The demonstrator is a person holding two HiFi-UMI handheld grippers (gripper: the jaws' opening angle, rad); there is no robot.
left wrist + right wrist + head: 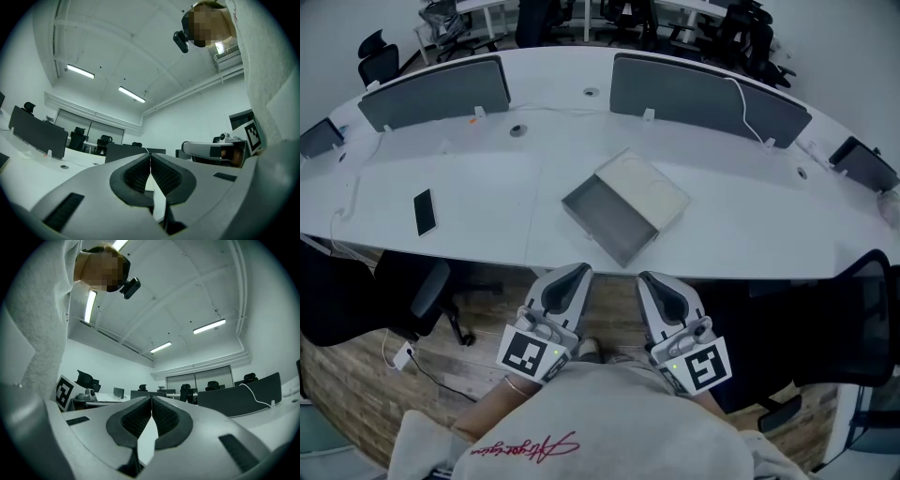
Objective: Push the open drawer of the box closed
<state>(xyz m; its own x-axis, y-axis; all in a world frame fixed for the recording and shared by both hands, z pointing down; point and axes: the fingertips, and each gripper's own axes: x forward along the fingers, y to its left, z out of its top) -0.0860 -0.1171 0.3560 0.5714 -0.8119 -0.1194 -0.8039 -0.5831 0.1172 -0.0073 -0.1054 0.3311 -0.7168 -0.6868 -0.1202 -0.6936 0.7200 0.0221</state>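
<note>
Drawer [605, 220] stands pulled out of the box [649, 186]. Left gripper [576, 272] and right gripper [649, 278] hover short of it, both clenched empty.

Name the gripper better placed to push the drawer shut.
Left, probably. The drawer has its front facing down-left in the head view, toward the left gripper. The right gripper sits off its near corner. Both are shut, empty.

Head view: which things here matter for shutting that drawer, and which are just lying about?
Part of the job:
- the box
- its open drawer
- the left gripper and the right gripper, both shut and empty

Just lying about:
- the phone
- the grey desk dividers
- the black office chair under the desk
</note>
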